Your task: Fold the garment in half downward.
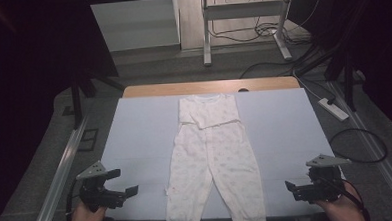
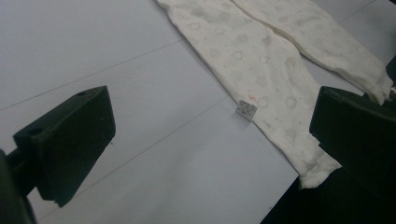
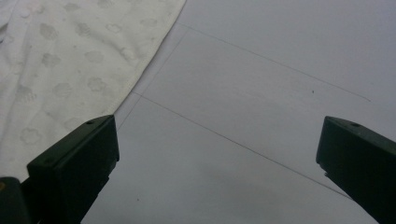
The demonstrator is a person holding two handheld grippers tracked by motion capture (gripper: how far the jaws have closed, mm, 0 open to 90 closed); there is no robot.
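A white baby garment (image 1: pixel 211 155) with a faint cloud print lies flat along the middle of the table, its top part folded over at the far end and its two legs reaching the near edge. My left gripper (image 1: pixel 123 182) rests at the near left, open and apart from the cloth. In the left gripper view the left gripper (image 2: pixel 210 140) has its jaws wide apart, with the garment's legs (image 2: pixel 261 60) and a small label (image 2: pixel 246 110) ahead of them. My right gripper (image 1: pixel 297 185) is at the near right, open; in the right gripper view the right gripper (image 3: pixel 217 163) holds nothing and the garment (image 3: pixel 70 70) lies to the upper left.
A pale sheet (image 1: pixel 145 137) covers the table, with a wooden edge (image 1: pixel 153 89) at the far side. On the floor to the right lie a power strip (image 1: pixel 334 109) and cables (image 1: pixel 358 143). A metal rail (image 1: pixel 61 166) runs along the left, and a white frame (image 1: pixel 205 35) stands beyond.
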